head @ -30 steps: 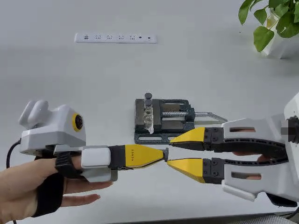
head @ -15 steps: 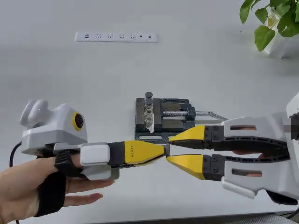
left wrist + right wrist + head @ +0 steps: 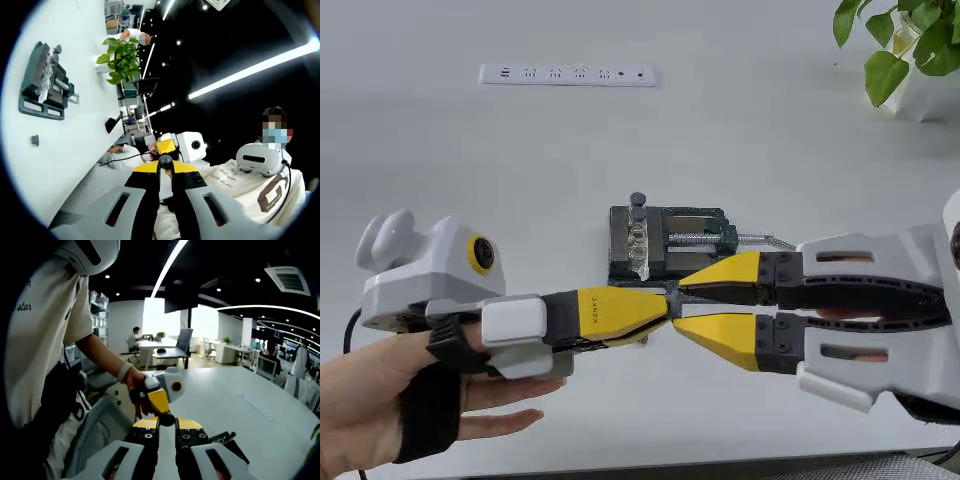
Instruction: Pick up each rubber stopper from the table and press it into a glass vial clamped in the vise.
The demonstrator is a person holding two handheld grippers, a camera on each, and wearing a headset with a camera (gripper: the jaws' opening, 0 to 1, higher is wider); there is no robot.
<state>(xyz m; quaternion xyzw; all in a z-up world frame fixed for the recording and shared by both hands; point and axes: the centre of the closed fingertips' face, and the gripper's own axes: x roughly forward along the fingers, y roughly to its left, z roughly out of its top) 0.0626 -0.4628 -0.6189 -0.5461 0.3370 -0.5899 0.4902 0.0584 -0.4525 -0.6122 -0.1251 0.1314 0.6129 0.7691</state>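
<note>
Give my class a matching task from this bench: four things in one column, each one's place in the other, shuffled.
1 vise
2 power strip
3 potted plant
4 glass vials

a far right corner of the table
b clamped in the vise
c far side, left of middle
d middle of the table

Pairs: 1-d, 2-c, 3-a, 4-b

White power strip (image 3: 568, 76) far back, leafy green plant (image 3: 905, 45) in a white pot at far right
</note>
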